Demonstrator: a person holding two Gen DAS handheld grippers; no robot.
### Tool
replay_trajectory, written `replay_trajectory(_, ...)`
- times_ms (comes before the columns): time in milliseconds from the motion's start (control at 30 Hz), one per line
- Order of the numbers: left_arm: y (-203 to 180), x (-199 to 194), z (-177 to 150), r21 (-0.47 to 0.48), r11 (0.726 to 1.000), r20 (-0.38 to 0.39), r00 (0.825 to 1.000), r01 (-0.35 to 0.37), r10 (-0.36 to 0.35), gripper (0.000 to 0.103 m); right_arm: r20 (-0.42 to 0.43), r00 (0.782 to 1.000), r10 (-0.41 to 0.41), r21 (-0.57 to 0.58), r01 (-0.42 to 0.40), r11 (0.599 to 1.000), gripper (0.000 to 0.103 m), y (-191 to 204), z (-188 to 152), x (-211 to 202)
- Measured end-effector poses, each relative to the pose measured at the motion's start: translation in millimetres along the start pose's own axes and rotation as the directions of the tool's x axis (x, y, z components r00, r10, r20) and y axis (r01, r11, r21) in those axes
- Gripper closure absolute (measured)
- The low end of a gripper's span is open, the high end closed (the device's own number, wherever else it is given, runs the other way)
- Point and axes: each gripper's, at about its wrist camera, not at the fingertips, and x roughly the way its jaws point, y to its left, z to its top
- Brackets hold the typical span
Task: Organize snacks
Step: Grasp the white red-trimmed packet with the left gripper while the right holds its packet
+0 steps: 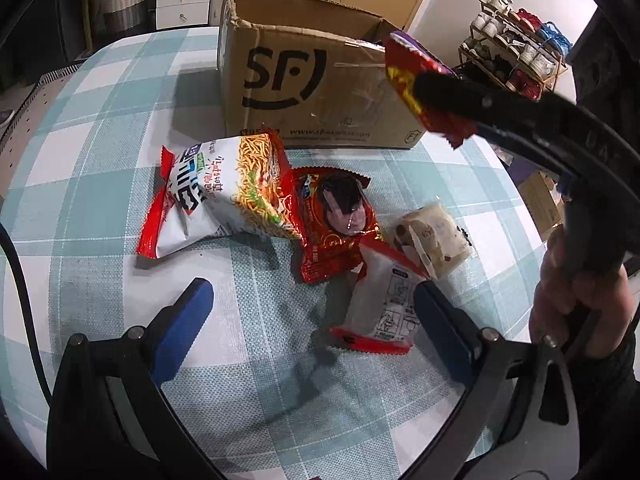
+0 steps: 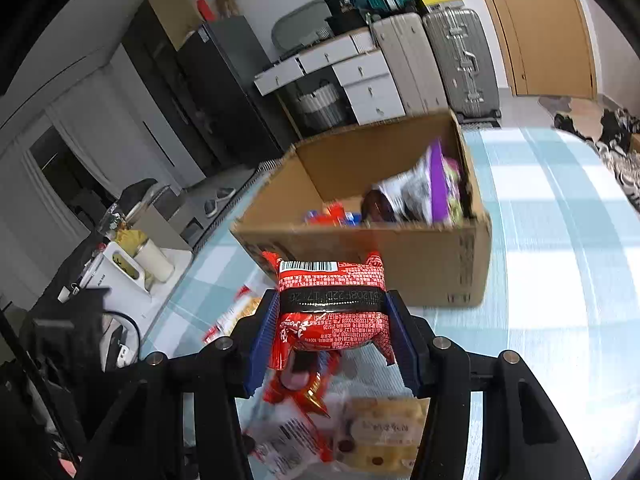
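Note:
My right gripper (image 2: 332, 312) is shut on a small red snack packet (image 2: 332, 284) with a barcode, held in the air in front of the open cardboard box (image 2: 420, 256). From the left wrist view the same red packet (image 1: 416, 80) hangs by the cardboard box's (image 1: 304, 80) right corner. My left gripper (image 1: 316, 304) stands open above the checked tablecloth (image 1: 100, 184), nothing between its blue fingers. On the cloth lie a white noodle-snack bag (image 1: 224, 196), a red packet (image 1: 336, 220), a white-and-red packet (image 1: 384, 300) and a pale biscuit pack (image 1: 436, 236).
Inside the box lie a purple bag (image 2: 440, 184) and small red and blue packets (image 2: 332, 214). A person's hand (image 1: 576, 308) grips the right tool's handle. Drawers (image 2: 360, 76), suitcases (image 2: 460, 60) and a shoe rack (image 1: 516, 52) stand beyond the table.

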Motion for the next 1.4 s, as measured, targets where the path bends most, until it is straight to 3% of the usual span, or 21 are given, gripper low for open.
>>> replay_trajectory(400,-17.7,9.2,-11.1,0.037,0.999,-0.026,1.000,0.018,-0.017,0.003,-0.020,1.000,-0.009,0.055,0.010,0.998,0.050,-13.0,-7.2,0.4)
replay_trajectory(800,-51.0,31.2,-18.0,0.114,0.993,-0.041,0.998,-0.038,0.043,0.005,-0.006,1.000,-0.027,0.097,0.028,0.995,0.050,-34.6,-24.4,-12.1)
replay_trajectory(900,-54.4,34.1,-19.2,0.128,0.991,-0.040,0.998,-0.045,0.050,0.017,-0.007,1.000,-0.029,0.107,0.030,0.994,0.050,-38.2,-28.7,-14.1)
replay_trajectory(1000,-58.2,32.3,-20.9,0.155,0.986,-0.022,0.998,-0.063,0.067,0.037,-0.009,0.999,-0.031,0.117,0.032,0.993,0.050,-39.6,-31.3,-13.9)
replay_trajectory(1033,-58.9,30.6,-21.5,0.166,0.985,-0.018,0.998,-0.055,0.058,0.060,-0.010,0.999,-0.031,0.119,0.032,0.992,0.050,-41.2,-32.6,-14.1)
replay_trajectory(1400,-46.3,21.7,-28.1,0.182,0.983,-0.004,1.000,-0.007,0.008,0.064,-0.016,0.999,-0.030,0.136,0.032,0.990,0.050,-44.5,-43.7,-16.1)
